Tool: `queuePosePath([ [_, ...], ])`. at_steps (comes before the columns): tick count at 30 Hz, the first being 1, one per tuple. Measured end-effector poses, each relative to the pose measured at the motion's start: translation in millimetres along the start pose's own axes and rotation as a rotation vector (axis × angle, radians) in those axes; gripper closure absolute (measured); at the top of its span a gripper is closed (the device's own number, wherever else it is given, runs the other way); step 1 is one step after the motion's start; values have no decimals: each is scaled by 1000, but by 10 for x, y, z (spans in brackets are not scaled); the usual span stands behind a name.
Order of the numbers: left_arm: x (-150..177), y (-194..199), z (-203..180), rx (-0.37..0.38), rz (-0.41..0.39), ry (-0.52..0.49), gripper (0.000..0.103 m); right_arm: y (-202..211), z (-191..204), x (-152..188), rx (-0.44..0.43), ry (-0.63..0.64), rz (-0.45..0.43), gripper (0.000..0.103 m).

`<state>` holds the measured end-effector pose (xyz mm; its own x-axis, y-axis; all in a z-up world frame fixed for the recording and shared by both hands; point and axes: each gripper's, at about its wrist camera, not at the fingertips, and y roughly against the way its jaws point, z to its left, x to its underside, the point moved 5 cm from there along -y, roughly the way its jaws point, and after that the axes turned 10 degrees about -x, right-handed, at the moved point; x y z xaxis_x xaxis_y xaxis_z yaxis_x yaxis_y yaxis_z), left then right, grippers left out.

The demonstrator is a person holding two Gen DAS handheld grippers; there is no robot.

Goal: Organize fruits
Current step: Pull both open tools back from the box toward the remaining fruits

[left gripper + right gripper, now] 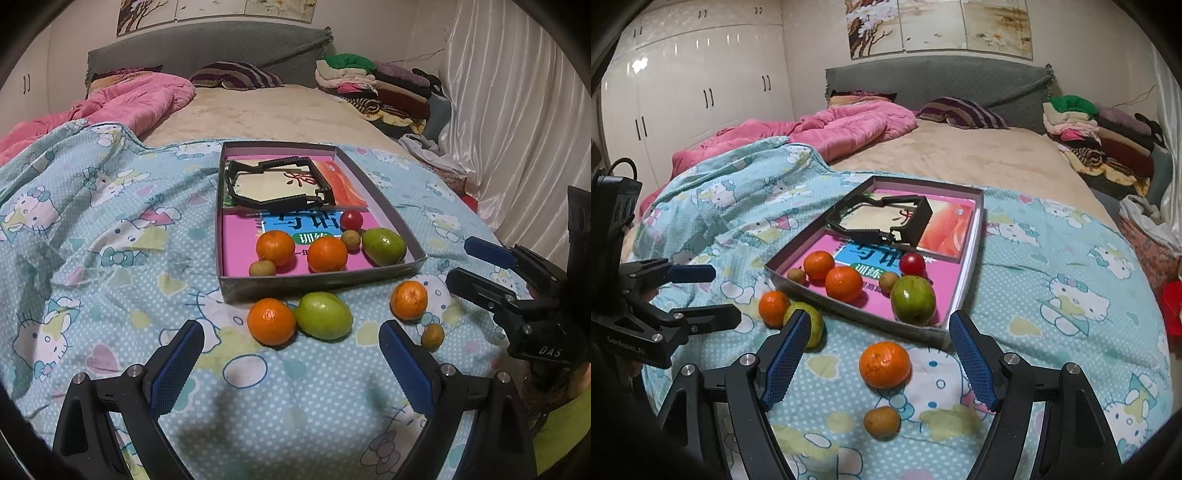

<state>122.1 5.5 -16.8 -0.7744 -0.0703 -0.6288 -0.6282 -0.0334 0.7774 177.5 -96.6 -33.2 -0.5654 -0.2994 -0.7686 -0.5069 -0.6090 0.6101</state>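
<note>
The bed's blue cartoon-print quilt [1052,258] carries a shallow grey cardboard tray [975,258] beyond the right claw [877,363]; a round orange tangerine [884,364] lies between its fingers.

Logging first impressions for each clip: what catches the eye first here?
Bright fruit: several pieces sit inside the shallow box on the cartoon-print blanket, with more loose in front, including an orange and a green fruit. Both the left gripper and right gripper hover open over them.

Open left tongs [291,363] before orange [271,321]
</note>
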Motion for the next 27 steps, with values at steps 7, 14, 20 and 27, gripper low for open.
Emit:
queuePosePath([
  [7, 89, -24, -25, -3, 18, -14, 7, 61, -57, 246, 13, -32, 22, 25],
  [14, 168, -18, -41, 4, 29, -25, 7, 106, -73, 353, 25, -51, 25, 25],
  [20, 232, -21, -35, 8, 37, -30, 7, 107, -20, 486, 37, -48, 51, 25],
  [27, 307, -51, -44, 16, 53, -37, 7, 27, 39, 603, 37, -47, 91, 25],
])
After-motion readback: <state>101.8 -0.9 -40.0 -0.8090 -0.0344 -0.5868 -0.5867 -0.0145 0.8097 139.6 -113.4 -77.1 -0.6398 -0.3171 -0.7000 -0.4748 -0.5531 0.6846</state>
